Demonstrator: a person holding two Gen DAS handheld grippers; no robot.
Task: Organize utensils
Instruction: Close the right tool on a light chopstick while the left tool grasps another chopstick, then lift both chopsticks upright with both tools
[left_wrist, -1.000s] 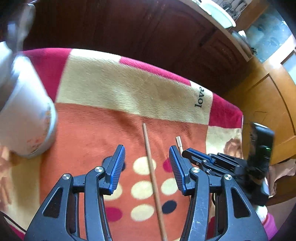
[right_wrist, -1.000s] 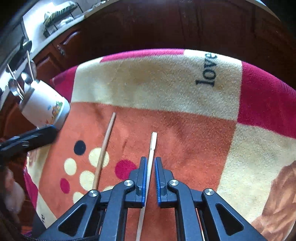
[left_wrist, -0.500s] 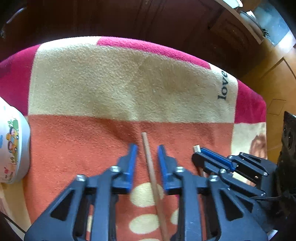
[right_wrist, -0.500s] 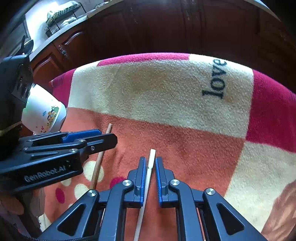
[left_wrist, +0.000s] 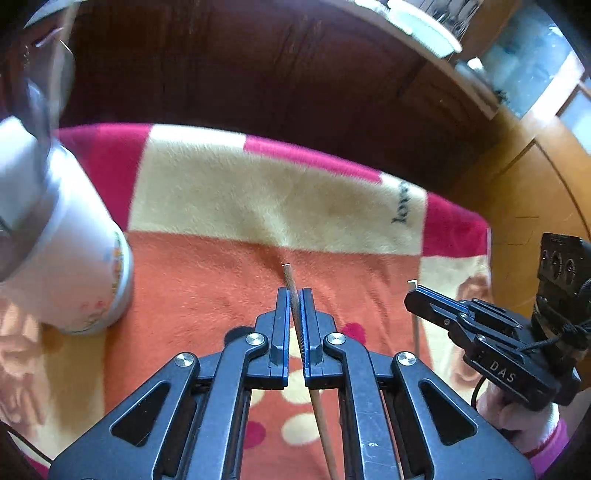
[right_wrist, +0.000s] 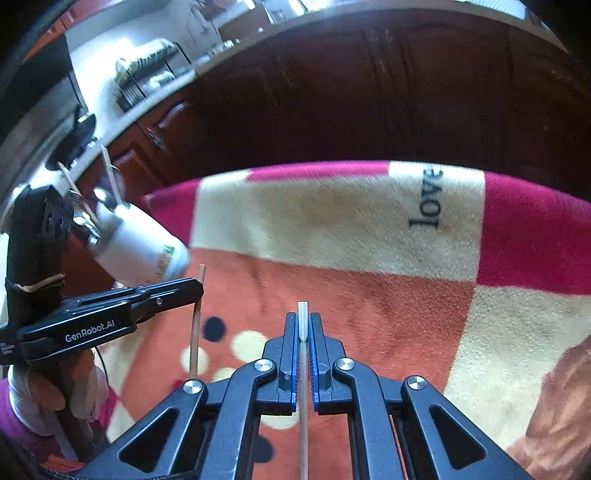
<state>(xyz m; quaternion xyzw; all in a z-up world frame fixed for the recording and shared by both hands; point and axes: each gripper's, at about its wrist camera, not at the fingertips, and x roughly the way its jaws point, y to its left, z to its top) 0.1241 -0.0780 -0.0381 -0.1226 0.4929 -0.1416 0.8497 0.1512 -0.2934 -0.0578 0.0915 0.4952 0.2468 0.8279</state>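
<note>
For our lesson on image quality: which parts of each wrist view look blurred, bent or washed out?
Left wrist view: the white cup smears with motion blur, and the window top right is washed out. Right wrist view: the counter edge bows under fisheye distortion, while the pale chopstick stays sharp.

The white cup (left_wrist: 70, 240) blurs and runs off the left wrist view's edge; the brown chopstick (left_wrist: 321, 417) and pale chopstick (right_wrist: 303, 424) exit the bottom edges.

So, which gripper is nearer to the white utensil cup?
Left. The left gripper, shut on the brown chopstick, is beside the white utensil cup; the right gripper is farther across the blanket.
</note>
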